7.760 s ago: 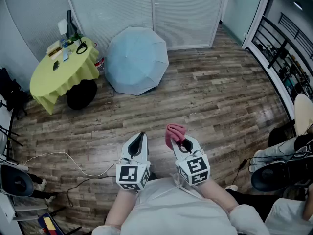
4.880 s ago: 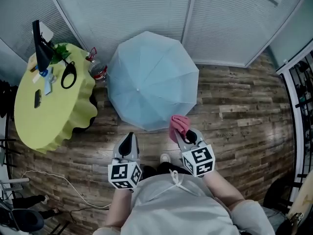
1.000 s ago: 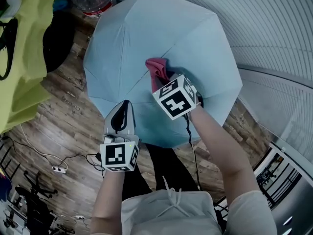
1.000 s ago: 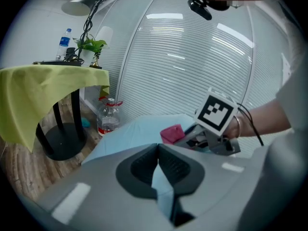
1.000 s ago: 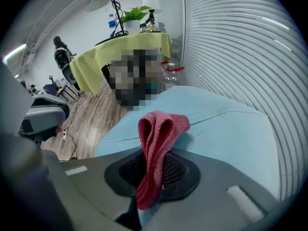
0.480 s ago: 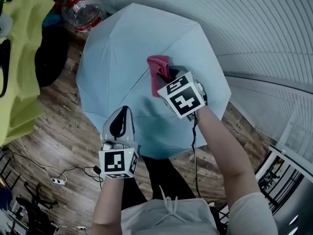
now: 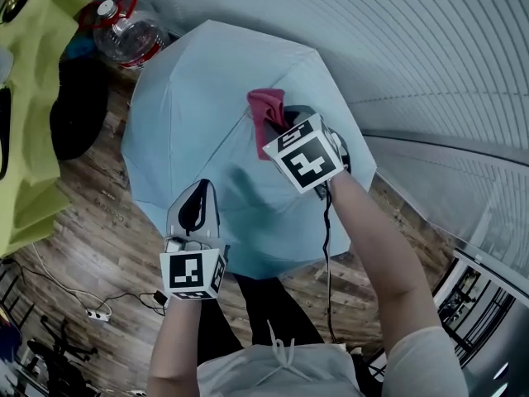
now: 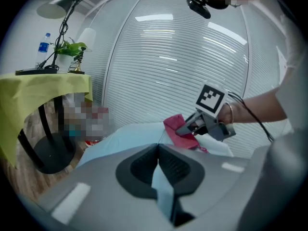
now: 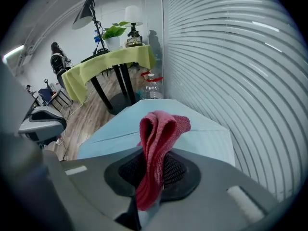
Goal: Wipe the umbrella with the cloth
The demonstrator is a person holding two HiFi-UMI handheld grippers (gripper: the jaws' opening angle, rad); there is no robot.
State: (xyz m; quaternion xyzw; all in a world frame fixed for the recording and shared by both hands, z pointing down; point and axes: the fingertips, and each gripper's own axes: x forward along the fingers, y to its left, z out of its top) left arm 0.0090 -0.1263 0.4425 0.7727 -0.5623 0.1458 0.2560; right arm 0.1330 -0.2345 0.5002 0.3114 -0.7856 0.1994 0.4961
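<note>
Two hand-held grippers are being held over an open pale-blue fabric umbrella (image 7: 190, 114), which is lying dome-up on a grey-brown wood-plank floor (image 7: 83, 213). Its smooth canopy is being divided into flat wedge panels by straight seams meeting at the crown.

A dark-pink, coarse-knit cloth (image 9: 159, 129) is being carried by the right gripper (image 7: 277, 122). The cloth is folded into a loose upright loop. Its lower part is being clamped between the two ribbed black pads (image 9: 175, 170), and the loop is standing out beyond the fingertips. In the left gripper view the folded end appears to be pressed against the canopy just beside the crown.

The left gripper (image 8: 158, 148) is being held lower down, over the near panels of the canopy and well apart from the cloth. Its jaws are being held together, tips meeting, with nothing pinched between them; only blue fabric is being seen through the narrow slit behind the tips.

Several items are being noted around the umbrella. A round table draped in a yellow-green cover (image 7: 21, 180) is standing near the canopy's left edge. A clear plastic water bottle with a red cap and handle (image 7: 120, 35) is standing between that table and a wall of white horizontal slats (image 7: 413, 48), which is running close behind the canopy. A thin black desk lamp (image 8: 65, 18) and a green plant (image 8: 71, 47) are being seen on the table. A white power strip with cables (image 7: 93, 314) is lying on the floor to the left.
</note>
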